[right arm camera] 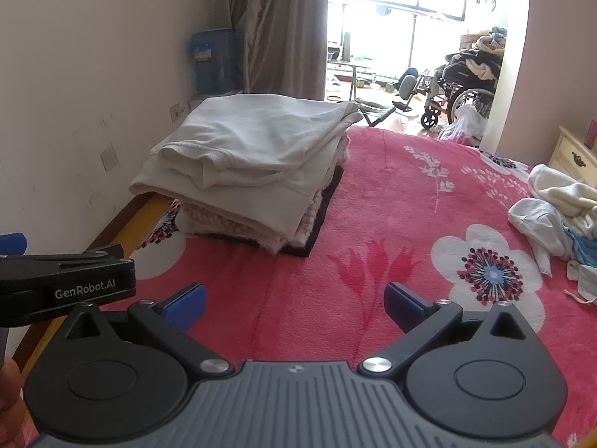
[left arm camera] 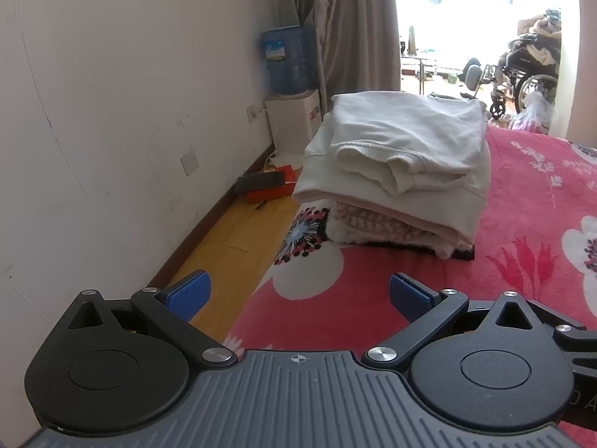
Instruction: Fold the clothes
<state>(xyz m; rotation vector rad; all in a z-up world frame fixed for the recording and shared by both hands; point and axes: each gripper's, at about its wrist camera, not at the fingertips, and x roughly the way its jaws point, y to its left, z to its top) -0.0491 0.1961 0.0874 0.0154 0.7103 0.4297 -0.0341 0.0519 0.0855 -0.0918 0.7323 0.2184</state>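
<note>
Legible marking: "GenRobot.AI", white lettering on black body of left gripper [right arm camera: 67,287], right wrist view. Label on blue water bottle [left arm camera: 289,61]: blurred, unreadable. No other text legible.

An off-white wall [left arm camera: 112,93] fills the left of both views, scuffed, with a socket and a blank plate low down. Along its foot runs a dark skirting board above a yellow wooden floor [left arm camera: 231,239]. In the upper middle a grey-brown curtain [left arm camera: 343,26] hangs beside a water dispenser [left arm camera: 291,86] topped by a blue bottle. Bright daylight floods through the window [right arm camera: 403,7] at the upper right, where a wheelchair [right arm camera: 462,89] stands. A cream bedside cabinet [right arm camera: 576,155] sits at the right edge of the right wrist view.
</note>
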